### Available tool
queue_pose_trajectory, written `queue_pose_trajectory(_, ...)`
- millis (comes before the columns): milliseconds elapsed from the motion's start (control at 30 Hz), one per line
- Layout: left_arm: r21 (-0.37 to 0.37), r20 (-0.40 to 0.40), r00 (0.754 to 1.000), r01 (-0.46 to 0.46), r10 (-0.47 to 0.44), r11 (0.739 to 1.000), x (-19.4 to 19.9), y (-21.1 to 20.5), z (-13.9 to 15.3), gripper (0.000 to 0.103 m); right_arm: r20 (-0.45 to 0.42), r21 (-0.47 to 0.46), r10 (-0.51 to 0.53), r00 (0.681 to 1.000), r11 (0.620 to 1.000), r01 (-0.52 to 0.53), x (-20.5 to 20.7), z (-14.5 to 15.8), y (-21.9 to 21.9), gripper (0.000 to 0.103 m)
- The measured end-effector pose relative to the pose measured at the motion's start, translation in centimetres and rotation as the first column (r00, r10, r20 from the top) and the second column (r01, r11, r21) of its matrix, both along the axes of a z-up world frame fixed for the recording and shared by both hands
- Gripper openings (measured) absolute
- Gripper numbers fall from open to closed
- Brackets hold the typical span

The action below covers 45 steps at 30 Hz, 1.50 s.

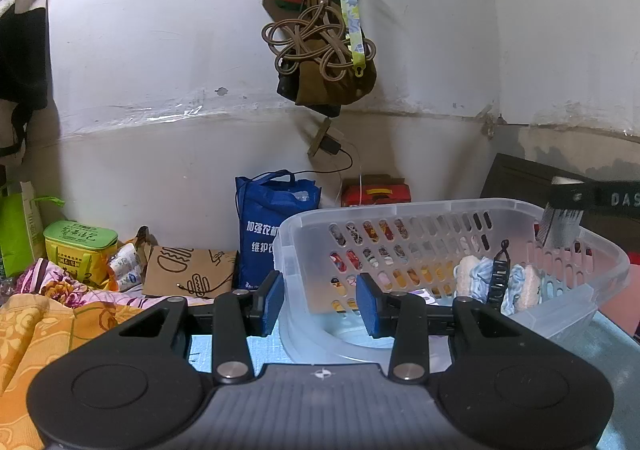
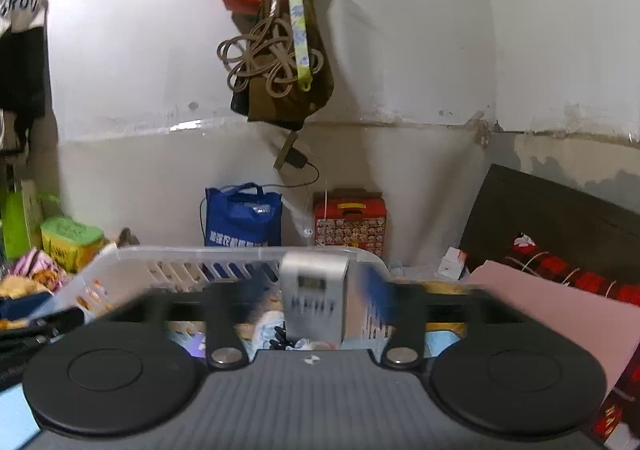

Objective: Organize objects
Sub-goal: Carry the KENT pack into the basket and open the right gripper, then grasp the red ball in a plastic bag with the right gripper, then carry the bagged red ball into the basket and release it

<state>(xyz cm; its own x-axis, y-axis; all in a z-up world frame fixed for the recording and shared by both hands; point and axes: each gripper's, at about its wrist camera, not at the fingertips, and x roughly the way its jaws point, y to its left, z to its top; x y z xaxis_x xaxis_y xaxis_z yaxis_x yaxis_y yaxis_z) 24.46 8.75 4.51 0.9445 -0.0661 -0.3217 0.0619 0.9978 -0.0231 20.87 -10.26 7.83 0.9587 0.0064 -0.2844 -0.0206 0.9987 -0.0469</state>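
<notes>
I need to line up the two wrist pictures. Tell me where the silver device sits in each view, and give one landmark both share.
Left wrist view: the silver device is at the right, over the far right rim of the clear basket.
Right wrist view: the silver device is at centre, blurred, over the basket, between wide-open jaws.
Shared landmark: the blue bag against the wall.

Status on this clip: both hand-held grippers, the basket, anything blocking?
Left hand-held gripper clamped on clear basket rim. Right hand-held gripper open; silver device between its pads, over basket. Nothing blocking.
</notes>
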Motion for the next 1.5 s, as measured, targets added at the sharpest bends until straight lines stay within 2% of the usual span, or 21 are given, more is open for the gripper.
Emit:
queue_pose_trajectory(33,0.001,0.000,1.000,0.000,0.000,1.000,0.0,0.0,0.0,0.044,0.022,-0.010,-0.012,1.000,1.000,0.012,-0.5,0.0,0.0,0.101)
queue_pose_trajectory(100,-0.001,0.000,1.000,0.000,0.000,1.000,0.0,0.0,0.0,0.044,0.067,-0.025,-0.020,0.998,0.999,0.021,-1.8,0.0,0.2,0.101)
queue_pose_trajectory(233,-0.001,0.001,1.000,-0.001,0.001,1.000,0.0,0.0,0.1,0.044,0.089,0.010,-0.060,0.994,0.998,0.060,-4.3,-0.5,0.2,0.103)
queue_pose_trajectory(400,0.000,0.002,1.000,-0.001,0.001,1.000,0.0,0.0,0.1,0.044,0.105,0.007,-0.119,0.987,0.993,0.119,-7.5,-2.3,0.9,0.103)
queue_pose_trajectory(533,-0.001,0.001,1.000,-0.001,0.001,1.000,0.0,0.0,0.1,0.044,0.036,0.029,-0.089,0.995,0.996,0.088,-9.1,-3.8,1.4,0.103)
queue_pose_trajectory(600,0.000,0.001,1.000,0.000,0.000,1.000,0.0,0.0,0.1,0.044,0.013,0.078,-0.069,0.998,0.995,0.068,-11.1,-4.6,1.5,0.103)
queue_pose_trajectory(667,-0.002,0.003,1.000,-0.002,0.002,1.000,-0.1,0.0,0.1,0.044,0.006,0.131,-0.003,1.000,0.991,0.003,-13.5,-5.8,2.1,0.103)
queue_pose_trajectory(800,-0.004,0.005,1.000,-0.002,0.002,1.000,-0.1,-0.2,0.1,0.044,-0.003,0.060,0.073,0.997,0.996,-0.073,-17.3,-8.4,5.8,0.103)
queue_pose_trajectory(1000,0.002,-0.001,1.000,0.000,0.000,1.000,-0.1,-0.3,0.2,0.044,-0.016,0.057,0.164,0.986,0.985,-0.162,-18.7,-10.3,8.9,0.103)
queue_pose_trajectory(1067,0.001,0.000,1.000,-0.001,0.001,1.000,-0.1,-0.3,0.2,0.044,-0.028,0.048,0.168,0.985,0.985,-0.167,-18.4,-10.8,9.5,0.100)
queue_pose_trajectory(1200,-0.001,0.004,1.000,-0.001,0.001,1.000,-0.1,-0.3,0.2,0.044,-0.079,0.047,0.183,0.980,0.983,-0.180,-17.8,-11.7,10.2,0.085)
queue_pose_trajectory(1267,-0.001,0.003,1.000,-0.001,0.001,1.000,0.0,-0.3,0.2,0.044,-0.101,0.055,0.185,0.977,0.982,-0.181,-17.3,-12.1,10.0,0.074)
queue_pose_trajectory(1300,-0.002,0.003,1.000,-0.001,0.001,1.000,0.0,-0.3,0.2,0.044,-0.114,0.056,0.189,0.975,0.981,-0.184,-17.5,-12.4,10.1,0.058)
queue_pose_trajectory(1333,-0.002,0.004,1.000,-0.001,0.001,1.000,0.0,-0.3,0.2,0.044,-0.126,0.066,0.204,0.971,0.978,-0.197,-17.3,-12.6,10.0,0.051)
queue_pose_trajectory(1500,-0.006,0.009,1.000,0.000,0.000,1.000,0.0,-0.2,0.2,0.044,-0.107,0.069,0.158,0.982,0.986,-0.151,-17.7,-12.3,9.2,0.050)
